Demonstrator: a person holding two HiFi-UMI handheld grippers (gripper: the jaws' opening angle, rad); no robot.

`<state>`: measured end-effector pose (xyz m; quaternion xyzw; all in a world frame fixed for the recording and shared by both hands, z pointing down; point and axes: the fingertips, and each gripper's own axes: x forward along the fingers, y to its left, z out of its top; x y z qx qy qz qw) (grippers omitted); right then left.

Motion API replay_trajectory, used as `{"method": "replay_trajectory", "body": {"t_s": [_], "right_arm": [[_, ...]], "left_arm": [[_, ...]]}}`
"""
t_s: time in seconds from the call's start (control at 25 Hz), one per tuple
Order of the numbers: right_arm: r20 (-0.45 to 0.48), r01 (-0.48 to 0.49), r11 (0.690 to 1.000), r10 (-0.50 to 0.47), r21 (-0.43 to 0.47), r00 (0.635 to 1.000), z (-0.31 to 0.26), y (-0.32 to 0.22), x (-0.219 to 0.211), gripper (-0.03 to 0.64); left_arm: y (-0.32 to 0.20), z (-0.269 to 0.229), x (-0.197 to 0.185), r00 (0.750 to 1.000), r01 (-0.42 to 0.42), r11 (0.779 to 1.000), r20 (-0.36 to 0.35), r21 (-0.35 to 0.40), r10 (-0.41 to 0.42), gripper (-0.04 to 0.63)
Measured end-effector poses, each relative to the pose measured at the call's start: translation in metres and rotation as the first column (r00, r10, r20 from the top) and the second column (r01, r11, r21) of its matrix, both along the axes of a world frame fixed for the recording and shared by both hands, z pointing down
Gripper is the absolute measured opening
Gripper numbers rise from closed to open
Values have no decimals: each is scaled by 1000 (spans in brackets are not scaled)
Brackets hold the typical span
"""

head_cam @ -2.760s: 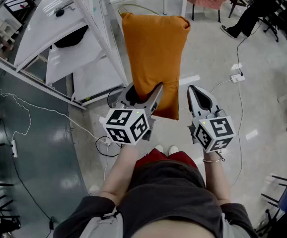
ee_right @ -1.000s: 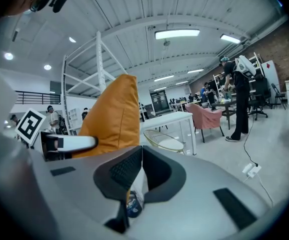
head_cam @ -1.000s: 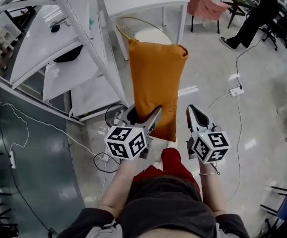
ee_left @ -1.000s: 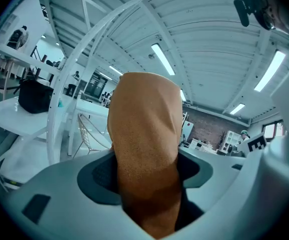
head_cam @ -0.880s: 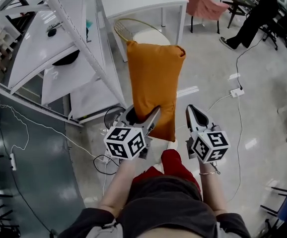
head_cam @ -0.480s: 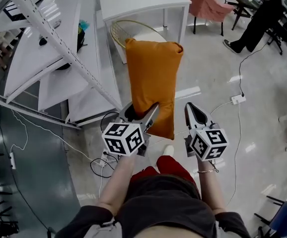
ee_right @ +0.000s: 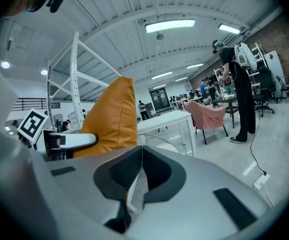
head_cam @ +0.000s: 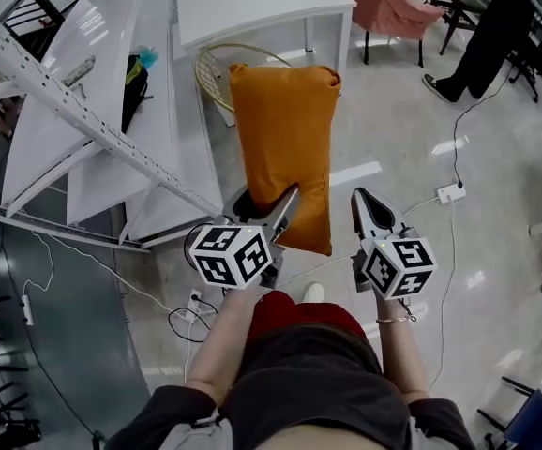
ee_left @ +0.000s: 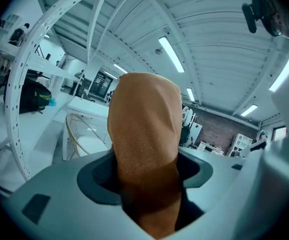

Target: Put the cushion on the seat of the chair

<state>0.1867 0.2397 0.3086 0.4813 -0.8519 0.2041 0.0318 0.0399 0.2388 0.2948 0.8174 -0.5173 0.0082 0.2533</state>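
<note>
My left gripper (head_cam: 273, 204) clamps the orange cushion (head_cam: 283, 148), held aloft; my right gripper (head_cam: 365, 200) is closed and empty. The wire chair (head_cam: 211, 75) now shows more fully behind the cushion than a second ago

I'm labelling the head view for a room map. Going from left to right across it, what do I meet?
Black bag → wire chair → orange cushion → right tool → white power strip. The left tool overlaps the cushion, so I leave it out.
</note>
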Motion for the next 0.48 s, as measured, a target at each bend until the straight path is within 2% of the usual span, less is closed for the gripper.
{"method": "replay_trajectory", "body": {"t_s": [0.48], "right_arm": [[15, -2, 1000, 3, -28, 1000, 11, -62, 3, 18]], "left_arm": [[-69, 5, 4, 1000, -8, 1000, 22, -7, 8, 316]]}}
